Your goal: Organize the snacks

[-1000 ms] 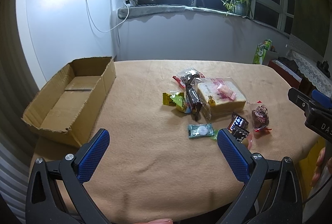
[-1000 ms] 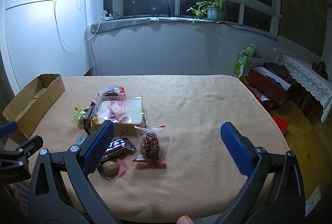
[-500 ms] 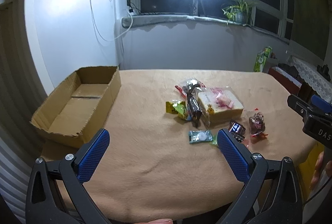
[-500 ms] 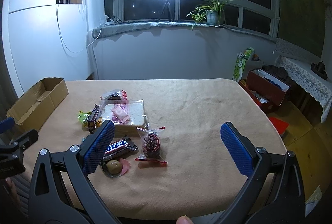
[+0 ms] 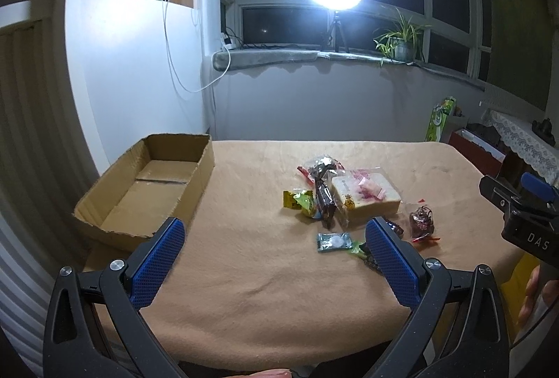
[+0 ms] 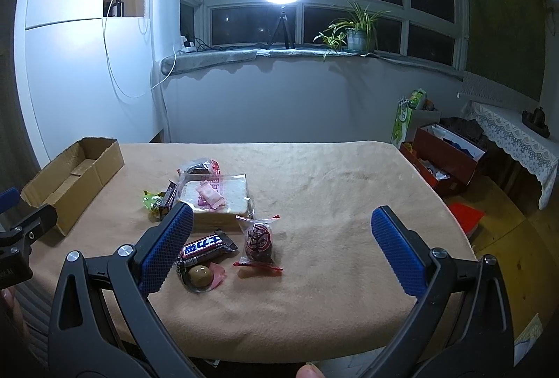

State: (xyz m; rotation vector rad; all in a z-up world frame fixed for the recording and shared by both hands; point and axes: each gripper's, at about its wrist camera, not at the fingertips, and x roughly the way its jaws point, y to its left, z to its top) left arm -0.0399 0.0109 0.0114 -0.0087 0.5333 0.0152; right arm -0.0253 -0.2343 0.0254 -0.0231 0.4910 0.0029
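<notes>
Scattering across the middle of the worktop [image 6: 332, 203], the snacks [image 6: 216, 203] lie in a loose cluster: a clear-bagged sandwich loaf [image 6: 220, 199] with a pink sachet on top, a dark chocolate bar [image 6: 206, 247] with white lettering, a bagged dark sweet [image 6: 259, 240], a round brown candy [image 6: 200, 275], and green and yellow wrappers [image 5: 302, 201] on the side nearer the box. The empty cardboard box [image 5: 146, 189] sits at the worktop's left edge, well apart from them.

Your left gripper [image 5: 276, 259] and right gripper [image 6: 279, 252] both hover low at the near edge, fingers spread wide and holding nothing.

You risk pinching two overlapping packets at once, since several touch; slick film could also slip free on the carry to the box.

Legible writing is scarce: the bar's characters are too blurred to read, and "DAS" shows on the right gripper body in the left view.
</notes>
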